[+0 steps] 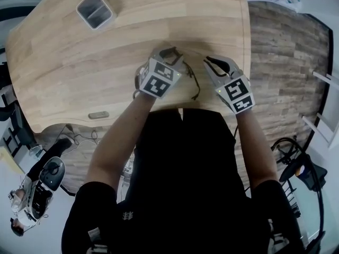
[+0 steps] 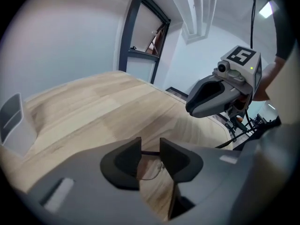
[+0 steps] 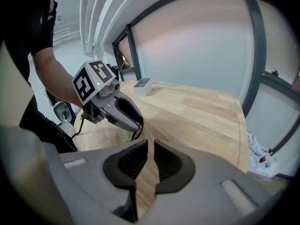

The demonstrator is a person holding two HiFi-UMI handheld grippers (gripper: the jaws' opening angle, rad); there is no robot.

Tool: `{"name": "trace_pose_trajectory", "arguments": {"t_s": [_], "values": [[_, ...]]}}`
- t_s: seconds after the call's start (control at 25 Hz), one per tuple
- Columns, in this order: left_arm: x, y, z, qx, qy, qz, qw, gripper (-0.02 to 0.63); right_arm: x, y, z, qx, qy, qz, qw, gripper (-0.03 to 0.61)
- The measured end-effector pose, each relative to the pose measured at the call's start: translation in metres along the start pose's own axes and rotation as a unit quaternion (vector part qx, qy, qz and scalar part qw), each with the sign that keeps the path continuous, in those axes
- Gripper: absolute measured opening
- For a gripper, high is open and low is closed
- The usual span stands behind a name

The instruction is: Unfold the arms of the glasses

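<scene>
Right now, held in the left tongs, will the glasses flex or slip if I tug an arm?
The glasses look thin-wired, so likely light and bendy. The left tongs pinch only a slim bar, so it may pivot or slip.

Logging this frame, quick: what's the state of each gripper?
Left gripper: closed on the glasses.
Right gripper: jaws nearly together, nothing between them.

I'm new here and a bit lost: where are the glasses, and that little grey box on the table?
glasses (image 2: pixel 149 152), left gripper view, on the dark frame bar.
grey box (image 1: pixel 105 23), head view, on its outer wall.
</scene>
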State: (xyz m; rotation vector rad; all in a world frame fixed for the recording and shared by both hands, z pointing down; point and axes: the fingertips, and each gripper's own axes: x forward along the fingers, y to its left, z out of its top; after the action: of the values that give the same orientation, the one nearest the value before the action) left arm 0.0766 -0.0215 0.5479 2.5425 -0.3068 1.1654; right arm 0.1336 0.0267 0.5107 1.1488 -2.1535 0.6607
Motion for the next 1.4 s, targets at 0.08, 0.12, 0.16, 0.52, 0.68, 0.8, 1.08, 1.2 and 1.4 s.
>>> {"name": "trace_pose_trajectory", "arguments": {"t_s": [0.08, 0.12, 0.16, 0.52, 0.68, 0.8, 1.08, 1.2, 1.4], "values": [[0.003, -0.003, 0.002, 0.003, 0.003, -0.004, 1.0, 0.132, -0.004, 0.0, -0.003, 0.001, -0.001, -0.002, 1.0, 0.035], [0.005, -0.003, 0.001, 0.002, 0.006, -0.005, 1.0, 0.132, -0.005, -0.001, -0.006, 0.003, -0.001, -0.003, 1.0, 0.035], [0.007, -0.003, -0.001, 0.0, 0.01, -0.003, 0.9999, 0.132, -0.007, -0.002, -0.009, 0.006, 0.0, -0.005, 1.0, 0.035], [-0.005, 0.009, -0.018, -0.044, 0.019, 0.05, 0.9976, 0.126, -0.016, -0.002, -0.022, 0.014, -0.002, -0.004, 1.0, 0.035], [-0.021, 0.014, -0.043, -0.082, 0.034, 0.08, 0.9928, 0.126, -0.013, 0.002, -0.018, 0.006, -0.003, 0.005, 1.0, 0.035], [-0.033, 0.012, -0.062, -0.102, 0.035, 0.093, 0.9898, 0.124, -0.009, 0.009, -0.01, -0.008, -0.005, 0.014, 1.0, 0.035], [-0.054, -0.005, -0.093, -0.133, 0.03, 0.106, 0.9849, 0.126, -0.003, 0.026, 0.003, -0.04, -0.004, 0.035, 0.999, 0.035], [-0.062, -0.012, -0.094, -0.126, 0.016, 0.107, 0.9861, 0.126, -0.002, 0.031, 0.008, -0.051, -0.006, 0.04, 0.998, 0.035], [-0.067, -0.033, -0.075, 0.003, -0.008, 0.075, 0.9972, 0.124, -0.007, 0.029, 0.016, -0.055, -0.017, 0.031, 0.998, 0.035]]}}
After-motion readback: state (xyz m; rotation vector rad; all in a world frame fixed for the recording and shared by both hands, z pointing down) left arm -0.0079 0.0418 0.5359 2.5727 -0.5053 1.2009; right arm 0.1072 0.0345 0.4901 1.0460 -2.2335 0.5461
